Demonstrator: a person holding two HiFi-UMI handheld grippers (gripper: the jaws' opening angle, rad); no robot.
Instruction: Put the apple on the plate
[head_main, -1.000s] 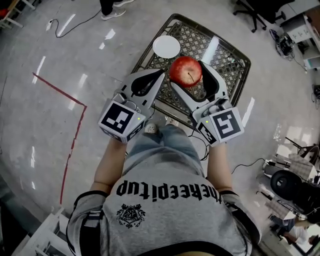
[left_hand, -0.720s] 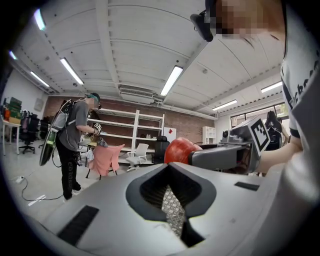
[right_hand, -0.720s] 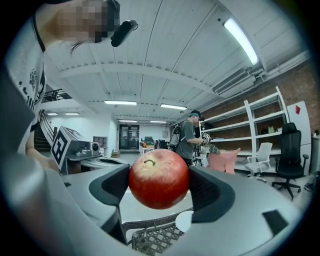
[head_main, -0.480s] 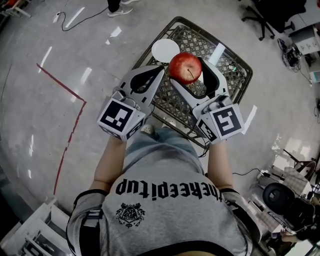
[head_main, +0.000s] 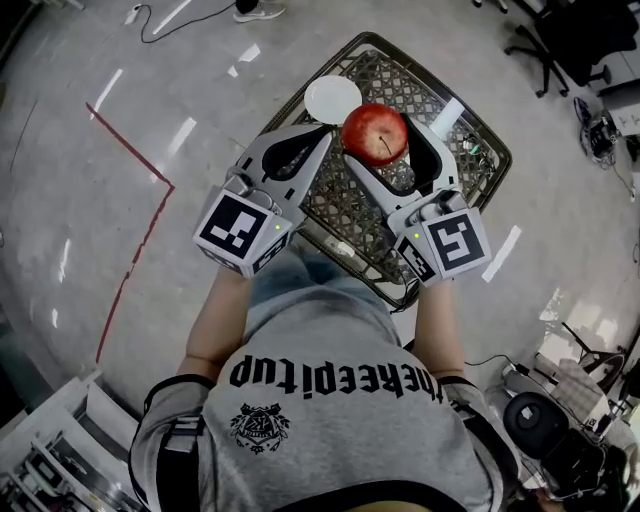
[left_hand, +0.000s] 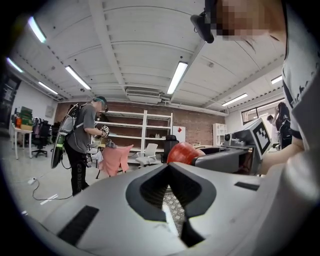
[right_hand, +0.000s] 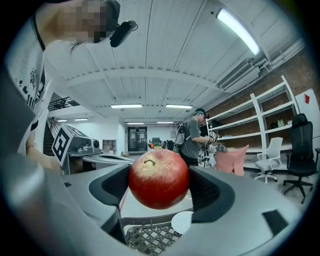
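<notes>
A red apple (head_main: 375, 133) hangs in the air above a dark woven basket (head_main: 470, 185), with my right gripper (head_main: 378, 135) shut on it. In the right gripper view the apple (right_hand: 159, 178) fills the gap between the two jaws, stem up. A small white plate (head_main: 333, 97) lies at the basket's far left corner, just beyond the apple; part of the plate (right_hand: 182, 221) shows below the apple. My left gripper (head_main: 322, 137) is held beside the right one, jaws shut with nothing between them; in its own view the left gripper (left_hand: 169, 166) has the apple (left_hand: 183, 152) behind it.
The basket stands on a glossy grey floor with a red tape line (head_main: 140, 170) at the left. Cables and office chairs (head_main: 560, 45) lie at the right. A person with a backpack (left_hand: 82, 140) stands by shelves (left_hand: 145, 135) further off.
Both grippers and the apple have shifted slightly forward and right over the basket. The grip on the apple is unchanged.
</notes>
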